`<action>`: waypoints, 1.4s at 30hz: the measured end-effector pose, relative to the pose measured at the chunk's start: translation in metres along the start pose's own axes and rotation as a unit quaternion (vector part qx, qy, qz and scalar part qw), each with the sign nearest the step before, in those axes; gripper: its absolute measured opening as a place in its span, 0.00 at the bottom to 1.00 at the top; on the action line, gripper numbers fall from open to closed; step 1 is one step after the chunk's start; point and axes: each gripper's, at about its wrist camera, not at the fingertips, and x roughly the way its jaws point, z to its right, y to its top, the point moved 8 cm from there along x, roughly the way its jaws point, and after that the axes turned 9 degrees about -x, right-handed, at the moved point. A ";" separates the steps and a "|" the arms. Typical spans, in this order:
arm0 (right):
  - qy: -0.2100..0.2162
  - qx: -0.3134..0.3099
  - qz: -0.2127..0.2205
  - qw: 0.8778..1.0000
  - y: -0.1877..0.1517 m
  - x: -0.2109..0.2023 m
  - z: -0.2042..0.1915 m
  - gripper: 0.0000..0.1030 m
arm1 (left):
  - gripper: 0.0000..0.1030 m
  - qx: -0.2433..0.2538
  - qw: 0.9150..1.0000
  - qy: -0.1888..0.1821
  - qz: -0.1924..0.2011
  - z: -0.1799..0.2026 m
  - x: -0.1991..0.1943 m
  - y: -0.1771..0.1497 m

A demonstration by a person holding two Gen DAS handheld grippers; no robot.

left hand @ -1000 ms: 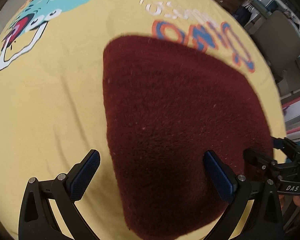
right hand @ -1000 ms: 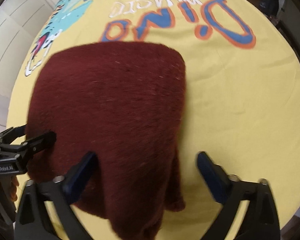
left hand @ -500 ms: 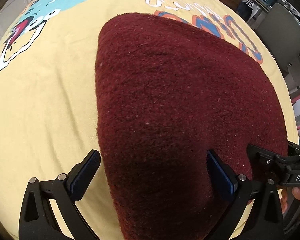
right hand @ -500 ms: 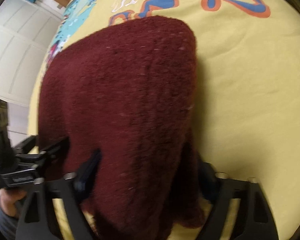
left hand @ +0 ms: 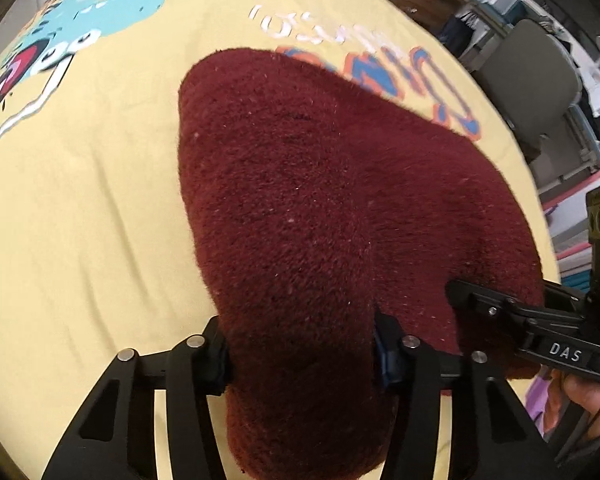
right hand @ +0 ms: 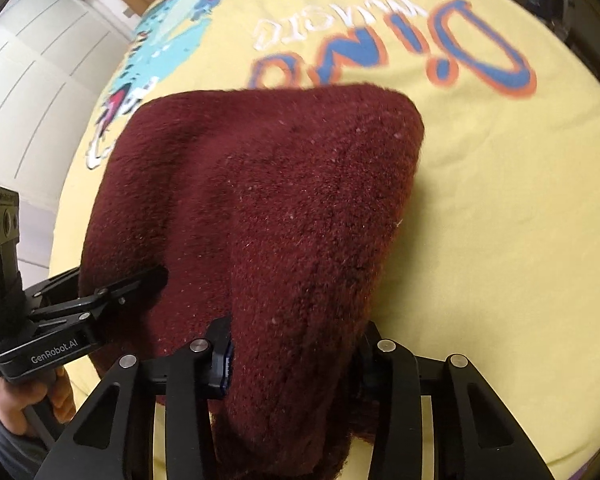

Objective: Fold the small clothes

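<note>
A fuzzy maroon garment lies folded on a yellow cloth with a dinosaur print. My left gripper is shut on the garment's near left edge. My right gripper is shut on its near right edge. The near hem hangs over both pairs of fingers, lifted off the cloth. The right gripper also shows at the right of the left wrist view, and the left gripper at the left of the right wrist view.
The yellow cloth carries blue and orange lettering beyond the garment. A grey chair and boxes stand past the table's far right. White cupboard doors stand at the left.
Both grippers have closed from wide open onto the garment's near edge. The garment's near hem has come up off the cloth.
</note>
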 end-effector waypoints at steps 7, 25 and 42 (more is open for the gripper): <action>0.016 -0.039 0.030 0.999 0.020 -0.021 -0.053 0.41 | 0.43 0.012 0.999 -0.027 0.040 -0.016 -0.060 0.011; -0.014 -0.054 -0.031 0.998 0.009 0.089 -0.113 0.54 | 0.55 -0.055 0.998 0.015 0.030 -0.133 -0.057 -0.047; -0.080 -0.096 0.043 0.991 -0.003 0.024 -0.111 1.00 | 0.99 -0.057 0.994 0.082 0.052 -0.150 -0.116 -0.056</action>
